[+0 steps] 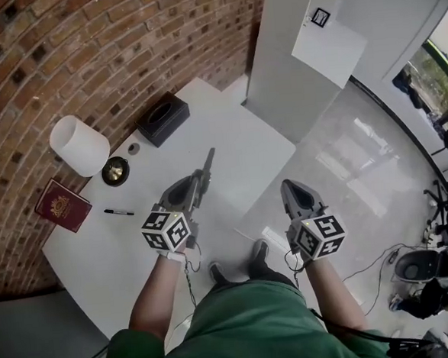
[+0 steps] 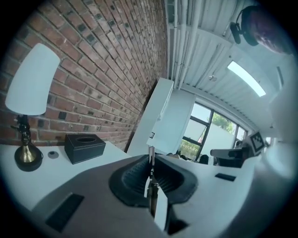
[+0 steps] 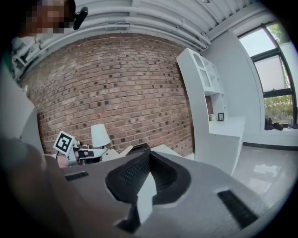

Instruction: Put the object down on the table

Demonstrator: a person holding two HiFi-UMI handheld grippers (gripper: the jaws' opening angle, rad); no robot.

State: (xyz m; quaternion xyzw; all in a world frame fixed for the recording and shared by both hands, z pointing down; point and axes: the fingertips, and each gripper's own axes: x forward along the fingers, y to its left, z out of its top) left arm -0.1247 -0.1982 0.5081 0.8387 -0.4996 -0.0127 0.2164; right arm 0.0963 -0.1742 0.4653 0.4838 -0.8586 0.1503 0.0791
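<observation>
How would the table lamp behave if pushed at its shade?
Likely top-heavy: the lamp carries a white shade far wider than its small brass-coloured base, so it may tip rather than slide. The thin stem suggests it would probably wobble.

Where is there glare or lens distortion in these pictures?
Head view: light glares off the glossy floor. Left gripper view: fisheye bending, dark corners, ceiling light blown out. Right gripper view: same fisheye bending, window bright.
</observation>
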